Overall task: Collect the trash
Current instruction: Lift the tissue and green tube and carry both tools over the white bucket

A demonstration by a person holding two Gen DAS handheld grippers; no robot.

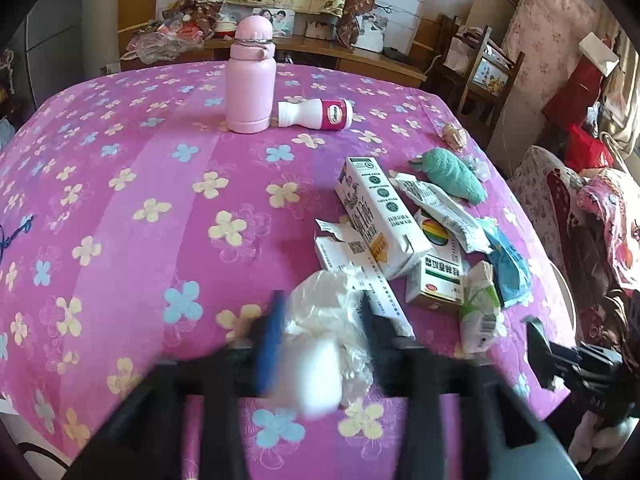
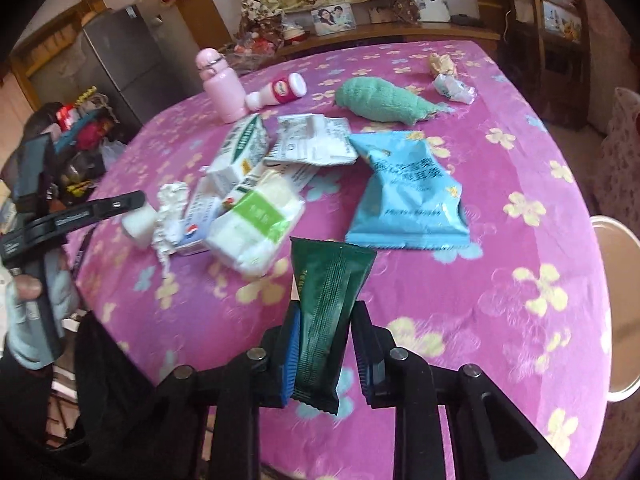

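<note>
A big round table point(image 2: 500, 208) wears a pink cloth with yellow and blue flowers. The trash lies in a heap on it.

The biggest piece is a light blue snack bag point(image 2: 408, 196), lying flat near the middle of the table. Beside it is a long white milk carton point(image 1: 376, 220) on its side, resting on other white boxes and torn paper. A green towel point(image 2: 380, 102) is rolled up behind the heap, apart from it. A pack of tissues with a green label point(image 2: 256, 228) lies at the front of the heap, touching the boxes.

A pink bottle point(image 1: 250, 80) stands up straight at the far side. A small white bottle with a red label point(image 1: 316, 114) lies on its side just beside it.

The right tool point(image 2: 326, 344) has its two fingers pressed on a dark green wrapper point(image 2: 328, 312), which sticks up and forward over the table.

The left tool point(image 1: 320, 320) is squeezing a crumpled clear plastic wrap with something white in it point(image 1: 328, 336), at the near edge of the heap. This part is blurry.

Two tiny crumpled scraps point(image 2: 450, 80) lie near the far edge of the table, past the towel.
</note>
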